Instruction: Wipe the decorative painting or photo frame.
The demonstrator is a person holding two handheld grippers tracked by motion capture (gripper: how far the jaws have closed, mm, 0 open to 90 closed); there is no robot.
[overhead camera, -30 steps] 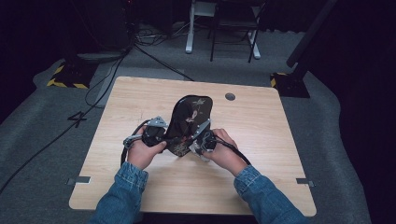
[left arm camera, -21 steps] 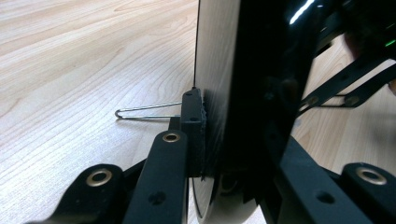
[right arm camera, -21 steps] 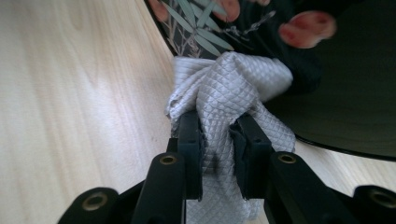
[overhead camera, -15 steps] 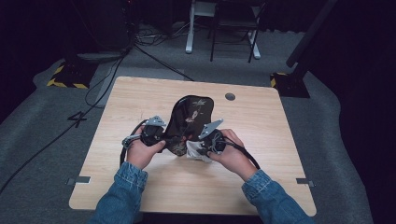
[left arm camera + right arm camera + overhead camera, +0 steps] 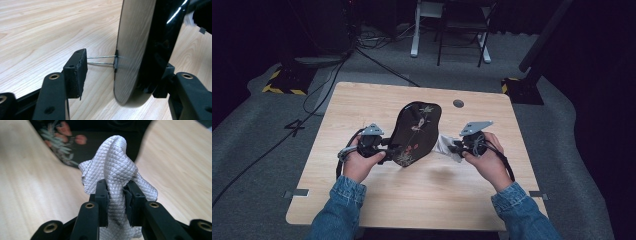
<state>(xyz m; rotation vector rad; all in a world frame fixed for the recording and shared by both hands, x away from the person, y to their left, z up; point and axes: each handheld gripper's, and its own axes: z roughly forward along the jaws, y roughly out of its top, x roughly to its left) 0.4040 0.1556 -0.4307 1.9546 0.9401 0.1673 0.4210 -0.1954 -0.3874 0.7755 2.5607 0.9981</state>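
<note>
the black flowered tray (image 5: 416,132) stands on its edge at the middle of the table (image 5: 362,105), and the left gripper (image 5: 384,148) at its 8 o'clock has just been opening, its jaws now apart with the tray's rim loose between them, so the tray could tip flat or slide with nothing clamping it. the right gripper (image 5: 455,146), at the tray's 3 o'clock, is clamped on a white cloth (image 5: 117,177) and could drag or bump the tray while it is loose. the tray's far face is hidden from the left gripper view, its lower edge is cut off, and i cannot tell what the thin wire clip (image 5: 102,60) on its back is for.
</note>
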